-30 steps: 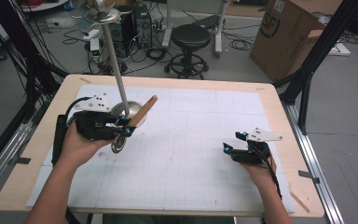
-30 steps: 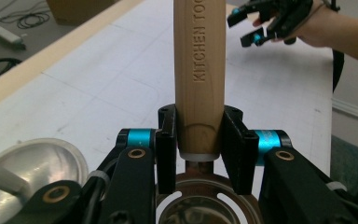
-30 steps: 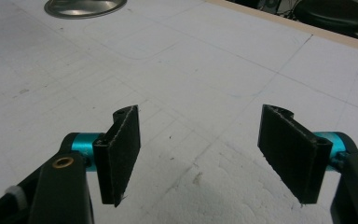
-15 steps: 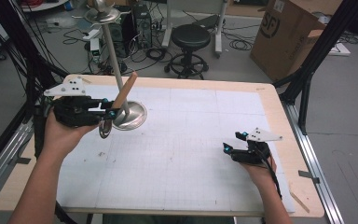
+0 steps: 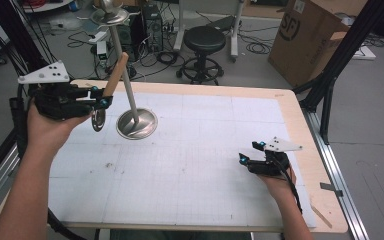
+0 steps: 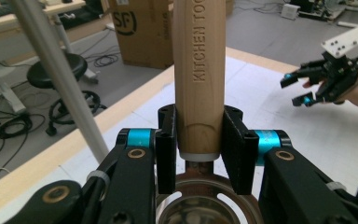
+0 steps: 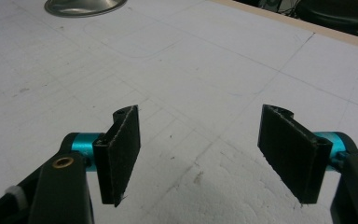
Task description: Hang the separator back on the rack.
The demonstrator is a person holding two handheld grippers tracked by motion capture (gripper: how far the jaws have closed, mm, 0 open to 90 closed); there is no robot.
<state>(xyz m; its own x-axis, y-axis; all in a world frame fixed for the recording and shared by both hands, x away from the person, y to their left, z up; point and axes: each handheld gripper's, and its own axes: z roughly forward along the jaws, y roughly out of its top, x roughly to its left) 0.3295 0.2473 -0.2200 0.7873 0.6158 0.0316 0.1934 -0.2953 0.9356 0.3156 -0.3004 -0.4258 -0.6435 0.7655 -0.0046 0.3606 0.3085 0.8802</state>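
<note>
My left gripper is held above the table's far left, shut on a kitchen tool with a wooden handle. The handle points up and away, and its round metal head hangs below the jaws. In the left gripper view the handle stands clamped between both pads of the left gripper, with the metal head beneath. Just right of the tool stands a metal stand, a round base with a tall pole. My right gripper rests open on the table at the right, and nothing lies between its jaws.
The white gridded mat covers the wooden table. Beyond the far edge stand a black stool and a cardboard box, with cables on the floor. The stand's base lies far ahead of the right gripper.
My left gripper has carried the tool up and to the left, away from the stand's pole, and the handle now stands more upright. The right gripper has not moved.
</note>
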